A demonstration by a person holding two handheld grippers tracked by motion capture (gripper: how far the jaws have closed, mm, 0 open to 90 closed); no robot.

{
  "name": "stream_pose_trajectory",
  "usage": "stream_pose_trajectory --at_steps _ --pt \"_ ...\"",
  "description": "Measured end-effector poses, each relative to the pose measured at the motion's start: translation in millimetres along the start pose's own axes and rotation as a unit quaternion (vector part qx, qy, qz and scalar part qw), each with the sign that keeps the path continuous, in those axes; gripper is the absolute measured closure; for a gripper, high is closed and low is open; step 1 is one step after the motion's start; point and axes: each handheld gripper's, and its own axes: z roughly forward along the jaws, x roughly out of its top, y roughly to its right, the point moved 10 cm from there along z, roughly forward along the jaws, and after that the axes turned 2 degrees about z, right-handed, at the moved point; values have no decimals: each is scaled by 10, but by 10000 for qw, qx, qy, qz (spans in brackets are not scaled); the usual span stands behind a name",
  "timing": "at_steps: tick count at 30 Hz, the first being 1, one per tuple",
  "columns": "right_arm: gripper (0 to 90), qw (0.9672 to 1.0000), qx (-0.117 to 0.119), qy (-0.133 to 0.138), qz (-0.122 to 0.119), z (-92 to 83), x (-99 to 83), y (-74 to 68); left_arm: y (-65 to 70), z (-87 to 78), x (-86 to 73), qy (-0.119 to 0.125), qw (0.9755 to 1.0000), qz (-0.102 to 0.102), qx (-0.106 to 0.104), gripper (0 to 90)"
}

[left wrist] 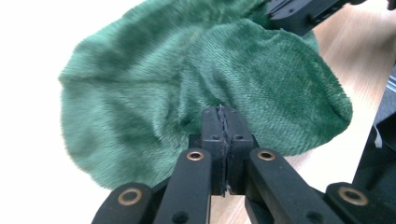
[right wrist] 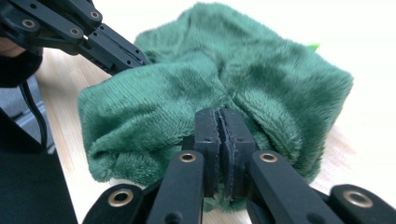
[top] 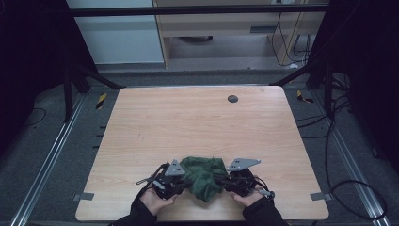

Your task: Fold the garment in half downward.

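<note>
A fuzzy dark green cloth (top: 202, 174) lies bunched near the table's front edge, between the two hand-held grippers. My left gripper (top: 186, 181) pinches its left side; in the left gripper view the jaws (left wrist: 222, 112) are pressed together on a fold of the cloth (left wrist: 154, 93). From the other side my right gripper (top: 221, 181) grips it, its jaws (right wrist: 218, 114) closed on a fold of the cloth (right wrist: 243, 60). The grippers face each other, a short way apart. The right gripper's tip (left wrist: 299, 11) touches the cloth's far edge. The left gripper's tip (right wrist: 112, 46) meets the cloth at upper left.
The wooden table (top: 188, 122) carries a small dark round disc (top: 232, 98) near its far edge. Grey tape tabs (top: 83, 196) mark the front corners. Black frame posts and floor cables (top: 348, 188) surround the table. A person's hands (top: 157, 201) hold the grippers at the front edge.
</note>
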Motion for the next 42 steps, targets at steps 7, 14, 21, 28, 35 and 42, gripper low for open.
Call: stream_pose_trajectory --at_steps 7,14,21,28,35,42 --pt "803 9989 -264 376 123 -164 116 161 -209 -156 18 200 9992 -203 278 851" --pt "725 9954 -708 575 291 -327 111 446 -485 -312 -65 278 9964 -441 662 765" --pt "640 9913 -1095 522 513 -445 0 701 -752 -422 -220 306 9914 -706 1061 626" --pt "519 9865 -1410 467 695 -529 -109 932 -985 -521 -373 334 9863 -896 1346 491" --pt "471 9810 -1678 461 855 -624 -177 1101 -1186 -590 -501 344 9811 -1044 1589 408" --pt "387 9756 -1915 483 956 -699 -237 1248 -1392 -673 -611 391 9760 -1227 1756 359"
